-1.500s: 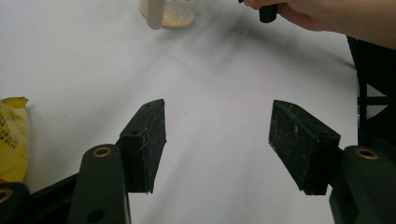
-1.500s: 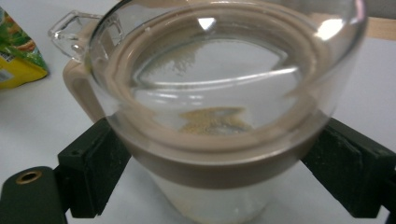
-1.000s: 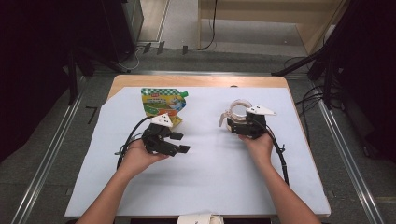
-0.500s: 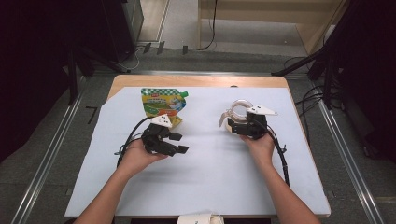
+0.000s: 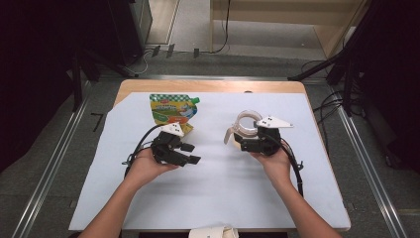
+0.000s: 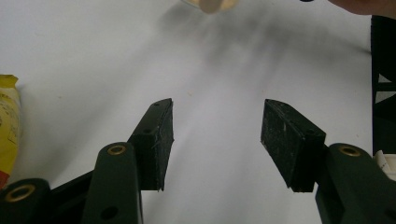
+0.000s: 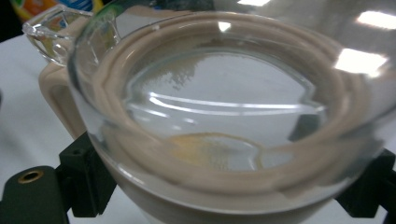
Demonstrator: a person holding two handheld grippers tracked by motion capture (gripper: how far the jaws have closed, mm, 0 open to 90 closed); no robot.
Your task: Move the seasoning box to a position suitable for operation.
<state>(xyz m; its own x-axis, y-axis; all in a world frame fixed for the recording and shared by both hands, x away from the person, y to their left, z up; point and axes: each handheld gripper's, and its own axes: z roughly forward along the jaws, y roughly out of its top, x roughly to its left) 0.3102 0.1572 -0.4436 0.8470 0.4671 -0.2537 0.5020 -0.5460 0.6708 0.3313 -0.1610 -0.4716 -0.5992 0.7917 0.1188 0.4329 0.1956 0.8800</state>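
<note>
Forearms enter from the near edge of the table (image 5: 297, 203), angled inward over its white cover.

Left hand (image 5: 143, 168): wrapped round the left gripper (image 5: 190, 153) from behind, wrist low, just above the cover, left of centre. Gripper points right, roughly level. Jaws stand partly apart and have just been closing; in the left gripper view nothing lies between the pads (image 6: 156, 140), bare cover beyond them.

Right hand (image 5: 272, 161): cupped under the right gripper (image 5: 236, 143), right of centre, gripper pointing left and slightly far. Jaws clamped on the jug (image 5: 245, 126), one on each side of its lower body; in the right gripper view the jug (image 7: 219, 140) sits close, clear glass with a beige band, beige handle and a spout at upper left, tilted toward the camera.

Pouch (image 5: 171, 110): green and yellow, lying flat on the far left part of the cover, just beyond the left gripper, well apart from the jug.
</note>
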